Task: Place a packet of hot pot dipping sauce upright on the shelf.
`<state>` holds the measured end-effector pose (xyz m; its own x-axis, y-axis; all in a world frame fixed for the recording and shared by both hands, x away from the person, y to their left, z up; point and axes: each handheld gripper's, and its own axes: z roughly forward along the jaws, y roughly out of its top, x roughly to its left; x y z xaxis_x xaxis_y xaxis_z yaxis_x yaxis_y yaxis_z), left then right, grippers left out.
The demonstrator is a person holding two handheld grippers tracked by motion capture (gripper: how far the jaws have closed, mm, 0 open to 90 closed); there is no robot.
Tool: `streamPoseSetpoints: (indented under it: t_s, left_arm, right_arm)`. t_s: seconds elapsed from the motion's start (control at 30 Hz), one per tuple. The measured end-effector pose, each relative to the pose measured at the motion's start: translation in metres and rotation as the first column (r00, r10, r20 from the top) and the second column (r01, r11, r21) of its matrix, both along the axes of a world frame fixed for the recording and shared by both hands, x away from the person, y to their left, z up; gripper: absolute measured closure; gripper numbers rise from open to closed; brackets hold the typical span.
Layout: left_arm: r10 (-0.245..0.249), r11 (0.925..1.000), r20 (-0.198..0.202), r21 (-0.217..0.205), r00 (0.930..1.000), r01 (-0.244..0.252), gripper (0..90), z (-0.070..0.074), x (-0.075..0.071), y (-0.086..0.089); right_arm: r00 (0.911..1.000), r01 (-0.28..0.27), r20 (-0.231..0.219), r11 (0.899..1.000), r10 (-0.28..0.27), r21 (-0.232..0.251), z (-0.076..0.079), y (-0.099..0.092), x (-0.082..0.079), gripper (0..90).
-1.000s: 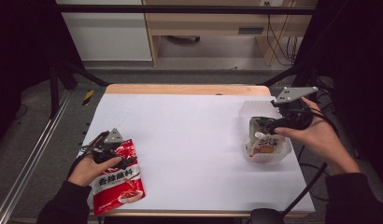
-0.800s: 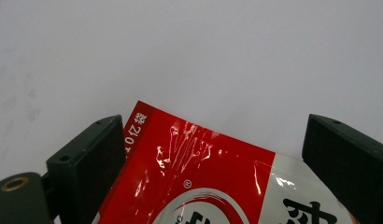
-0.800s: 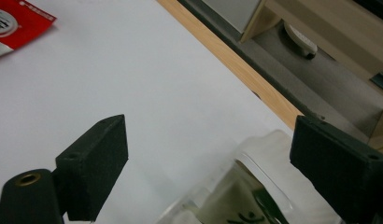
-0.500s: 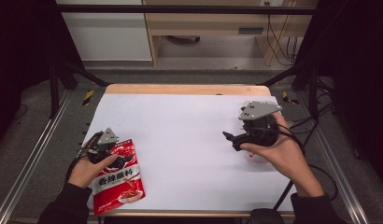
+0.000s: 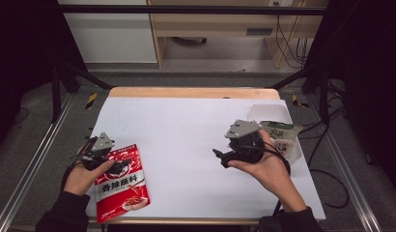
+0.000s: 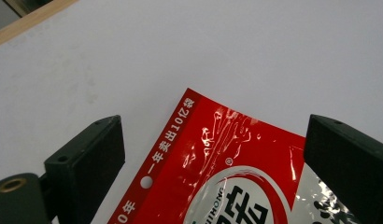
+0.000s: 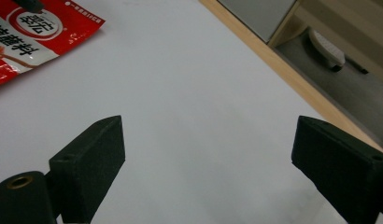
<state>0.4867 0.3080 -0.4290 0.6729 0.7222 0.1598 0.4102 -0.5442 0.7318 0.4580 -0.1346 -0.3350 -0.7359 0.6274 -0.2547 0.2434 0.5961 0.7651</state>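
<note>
Red packet (image 5: 121, 180) lying at table's (image 5: 186, 121) near-left corner, left gripper (image 6: 213, 158) hovering wide open over its top edge, gripping nothing, right gripper (image 7: 208, 154) hanging wide open, empty, above bare white table mid-right.

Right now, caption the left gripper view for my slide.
Open left gripper poised over the red snack packet's top edge on the white table.

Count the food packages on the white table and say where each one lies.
2. A glossy red snack pouch lies at the near left under the left gripper. A clear plastic package with a green label lies at the right edge, partly hidden behind the right gripper; more may be hidden there.
</note>
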Motion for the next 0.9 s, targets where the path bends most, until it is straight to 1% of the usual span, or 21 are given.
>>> streamPoseSetpoints:
  t_s: [0.07, 0.13, 0.17, 0.2, 0.27, 0.3, 0.33, 0.37, 0.4, 0.43, 0.47, 0.5, 0.53, 0.57, 0.67, 0.7, 0.77, 0.8, 0.83, 0.87, 0.9]
  left_arm:
    - [0.003, 1.0, 0.006, -0.002, 1.0, -0.003, 5.4, 0.001, -0.001, 0.001]
    - [0.008, 0.9999, 0.015, 0.012, 0.9998, -0.009, 5.4, 0.003, -0.002, 0.007]
    - [0.013, 0.9999, 0.018, 0.009, 0.9998, -0.013, 5.4, 0.002, -0.003, 0.008]
    - [0.013, 0.9999, 0.018, 0.009, 0.9998, -0.013, 5.5, 0.002, -0.003, 0.008]
    - [0.014, 0.9998, 0.019, 0.013, 0.9997, -0.014, 5.5, 0.002, -0.003, 0.011]
    - [0.018, 0.9997, 0.026, 0.018, 0.9995, -0.019, 5.5, 0.003, -0.004, 0.013]
    - [0.018, 0.9997, 0.026, 0.018, 0.9995, -0.019, 5.5, 0.003, -0.004, 0.013]
    - [0.027, 0.9995, 0.033, 0.012, 0.9991, -0.028, 5.5, 0.003, -0.005, 0.016]
    - [0.027, 0.9995, 0.033, 0.012, 0.9991, -0.028, 5.5, 0.003, -0.005, 0.016]
    - [0.035, 0.9994, 0.039, 0.008, 0.9986, -0.035, 5.5, 0.004, -0.007, 0.019]
    - [0.035, 0.9994, 0.039, 0.008, 0.9986, -0.035, 5.5, 0.004, -0.007, 0.019]
    - [0.047, 0.9989, 0.044, 0.007, 0.9979, -0.047, 5.5, 0.006, -0.009, 0.024]
    - [0.047, 0.9989, 0.044, 0.007, 0.9979, -0.047, 5.5, 0.006, -0.009, 0.024]
    - [0.061, 0.9981, 0.049, -0.003, 0.9969, -0.061, 5.5, 0.007, -0.011, 0.03]
    - [0.079, 0.9968, 0.055, -0.015, 0.9954, -0.078, 5.5, 0.008, -0.013, 0.035]
    - [0.091, 0.9955, 0.059, -0.031, 0.994, -0.09, 5.5, 0.01, -0.014, 0.041]
    - [0.103, 0.9943, 0.061, -0.035, 0.9929, -0.101, 5.5, 0.011, -0.014, 0.045]
    - [0.103, 0.9943, 0.061, -0.035, 0.9929, -0.101, 5.5, 0.011, -0.014, 0.045]
    - [0.115, 0.9929, 0.063, -0.035, 0.9914, -0.113, 5.6, 0.011, -0.015, 0.049]
    - [0.115, 0.9929, 0.063, -0.035, 0.9914, -0.113, 5.6, 0.011, -0.015, 0.049]
    - [0.12, 0.9925, 0.062, -0.033, 0.9908, -0.118, 5.7, 0.01, -0.016, 0.051]
  right_arm:
    - [1.0, 0.001, -0.006, 1.0, -0.001, 0.005, -0.004, 0.003, 0.0, 10.1]
    - [0.9999, -0.005, -0.011, 1.0, 0.005, 0.015, -0.015, 0.011, 0.0, 10.5]
    - [0.9999, -0.008, -0.011, 1.0, 0.008, 0.026, -0.019, 0.014, -0.001, 10.5]
    - [0.9999, -0.008, -0.011, 1.0, 0.008, 0.026, -0.019, 0.014, -0.001, 10.5]
    - [0.9995, -0.007, -0.029, 0.999, 0.008, 0.035, -0.027, 0.018, -0.001, 10.2]
    - [0.9993, 0.0, -0.037, 0.999, 0.001, 0.047, -0.033, 0.02, 0.0, 9.7]
    - [0.9993, 0.0, -0.037, 0.999, 0.001, 0.047, -0.033, 0.02, 0.0, 9.7]
    - [0.9985, 0.006, -0.054, 0.998, -0.003, 0.058, -0.04, 0.021, 0.001, 8.2]
    - [0.9985, 0.006, -0.054, 0.998, -0.003, 0.058, -0.04, 0.021, 0.001, 8.2]
    - [0.9977, 0.017, -0.066, 0.998, -0.013, 0.065, -0.045, 0.022, 0.003, 7.9]
    - [0.9977, 0.017, -0.066, 0.998, -0.013, 0.065, -0.045, 0.022, 0.003, 7.9]
    - [0.9984, 0.021, -0.055, 0.998, -0.018, 0.067, -0.049, 0.022, 0.003, 7.3]
    - [0.9982, 0.026, -0.057, 0.997, -0.022, 0.071, -0.051, 0.023, 0.003, 7.2]
    - [0.998, 0.027, -0.059, 0.997, -0.023, 0.068, -0.053, 0.023, 0.004, 7.1]
    - [0.9976, 0.038, -0.06, 0.997, -0.034, 0.063, -0.058, 0.024, 0.006, 7.3]
    - [0.9967, 0.051, -0.066, 0.997, -0.047, 0.061, -0.064, 0.025, 0.006, 7.9]
    - [0.9963, 0.054, -0.07, 0.998, -0.051, 0.042, -0.071, 0.026, 0.007, 8.4]
    - [0.9963, 0.054, -0.07, 0.998, -0.051, 0.042, -0.071, 0.026, 0.007, 8.4]
    - [0.9953, 0.063, -0.077, 0.997, -0.06, 0.04, -0.078, 0.027, 0.006, 8.5]
    - [0.9953, 0.063, -0.077, 0.997, -0.06, 0.04, -0.078, 0.027, 0.006, 8.5]
    - [0.994, 0.074, -0.085, 0.996, -0.069, 0.053, -0.086, 0.027, 0.006, 9.0]
